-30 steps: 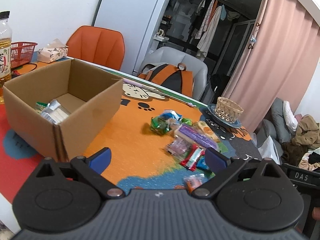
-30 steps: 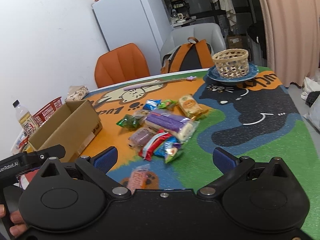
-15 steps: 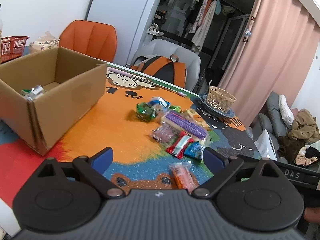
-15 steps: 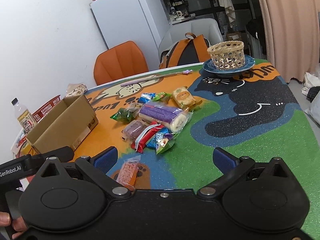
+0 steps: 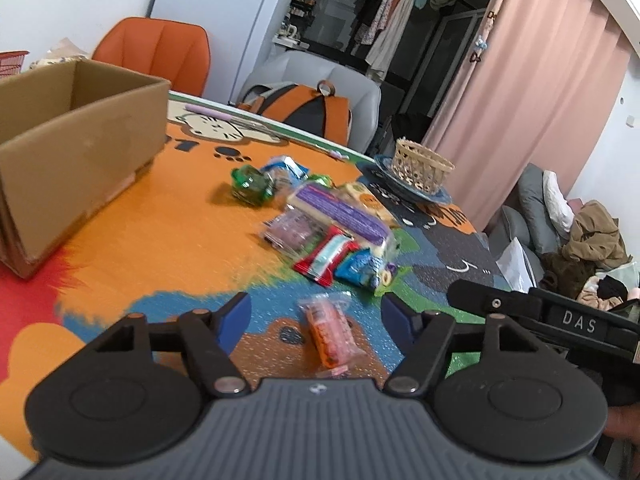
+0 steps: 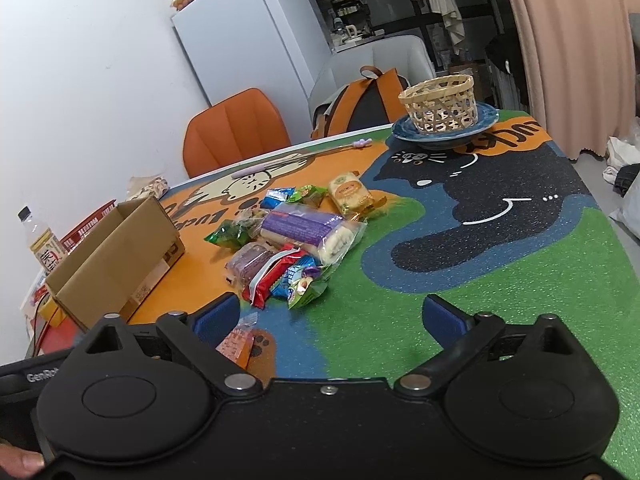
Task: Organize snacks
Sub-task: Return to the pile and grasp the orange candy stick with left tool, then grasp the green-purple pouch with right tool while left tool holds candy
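Left gripper [image 5: 316,312] poised low over the patterned table mat [image 5: 168,236], its blue-padded jaws having just been closing yet still apart, with the orange-pink snack packet [image 5: 330,330] lying flat on the mat between them and neither pad touching it. Right gripper [image 6: 332,316] held over the green part of the mat, its jaws spread wide, also having just narrowed a little, and nothing between them; the same packet appears just beside its left pad in the right wrist view. Beyond the lone packet lies the main heap of snacks: a red-and-white wrapper [image 5: 326,258] and a blue packet [image 5: 360,268] nearest, a purple-labelled long pack [image 5: 340,210] across the middle, a pale purple pouch [image 5: 294,228] beside it, a yellow biscuit pack [image 6: 350,192] farther back, and a green packet [image 5: 250,188] and a small blue-and-white one [image 5: 286,166] on the far side. The cardboard box [image 5: 76,148] stands open on the mat to the left of the heap, well apart from it; its contents cannot be seen from this angle. A woven basket [image 6: 440,102] sits on a blue plate [image 6: 486,122] at the far corner of the table. An orange chair [image 6: 236,128] and a grey chair bearing an orange-and-black backpack [image 5: 308,108] stand behind the table.
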